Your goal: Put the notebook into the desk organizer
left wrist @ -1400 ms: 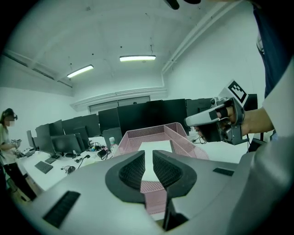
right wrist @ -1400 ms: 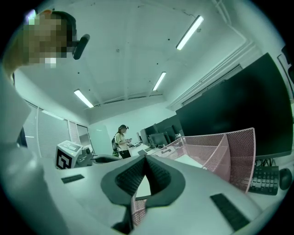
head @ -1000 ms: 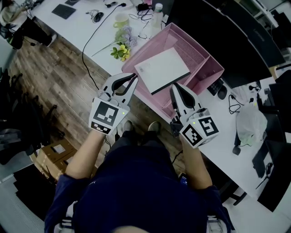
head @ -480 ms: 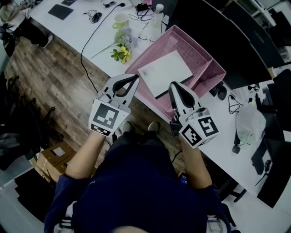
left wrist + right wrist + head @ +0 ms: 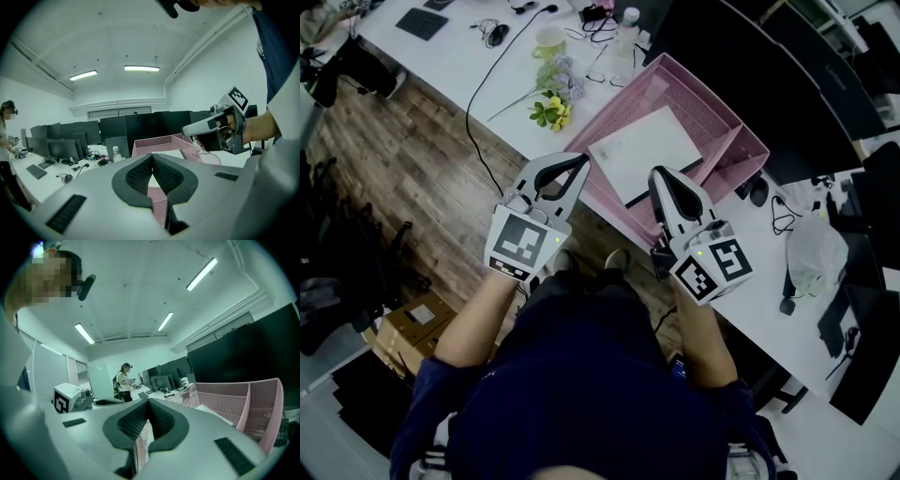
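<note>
The notebook [image 5: 645, 153] is seen lying in the large compartment of the pink mesh desk organizer [image 5: 712, 108]. It is set slightly further in than a second ago, when its left corner was at the tip of the left gripper [image 5: 583, 163]. Its white cover is turned upward, and a dark edge is shown along the side nearest the person. The left gripper's jaws, slightly apart a second ago, are now closed on nothing, with the tip held just beside the organizer's front-left wall. The right gripper [image 5: 657, 174] is likewise closed and empty, held at the organizer's front wall near the notebook's dark edge. The organizer is set on a white desk [image 5: 487, 75], with flowers [image 5: 555, 98] and a cup [image 5: 549, 39] found beyond its left corner.
</note>
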Available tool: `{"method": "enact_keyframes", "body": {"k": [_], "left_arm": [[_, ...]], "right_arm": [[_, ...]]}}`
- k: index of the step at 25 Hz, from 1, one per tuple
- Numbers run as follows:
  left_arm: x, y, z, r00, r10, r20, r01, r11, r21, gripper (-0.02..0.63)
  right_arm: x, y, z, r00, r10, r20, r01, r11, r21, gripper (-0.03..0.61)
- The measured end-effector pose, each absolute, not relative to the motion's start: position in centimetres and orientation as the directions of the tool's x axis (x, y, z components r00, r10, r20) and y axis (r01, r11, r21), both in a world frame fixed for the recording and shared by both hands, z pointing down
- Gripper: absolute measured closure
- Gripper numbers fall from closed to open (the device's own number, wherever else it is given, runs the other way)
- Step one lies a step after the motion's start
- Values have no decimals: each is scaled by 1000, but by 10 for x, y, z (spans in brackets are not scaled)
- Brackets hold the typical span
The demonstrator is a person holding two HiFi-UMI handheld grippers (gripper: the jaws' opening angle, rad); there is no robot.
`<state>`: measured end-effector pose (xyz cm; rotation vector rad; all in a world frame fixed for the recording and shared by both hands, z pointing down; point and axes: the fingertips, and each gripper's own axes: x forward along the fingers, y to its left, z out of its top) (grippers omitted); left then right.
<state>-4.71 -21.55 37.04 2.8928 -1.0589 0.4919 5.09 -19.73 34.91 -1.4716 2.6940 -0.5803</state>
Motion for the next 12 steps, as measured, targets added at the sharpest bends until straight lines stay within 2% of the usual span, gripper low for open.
{"method": "enact_keyframes", "body": {"k": [12], "left_arm": [[-48, -217, 371, 728, -620, 293, -625, -775, -86, 583]], "right_arm": [[48, -199, 349, -556, -814, 166, -811, 488, -323, 574]]}}
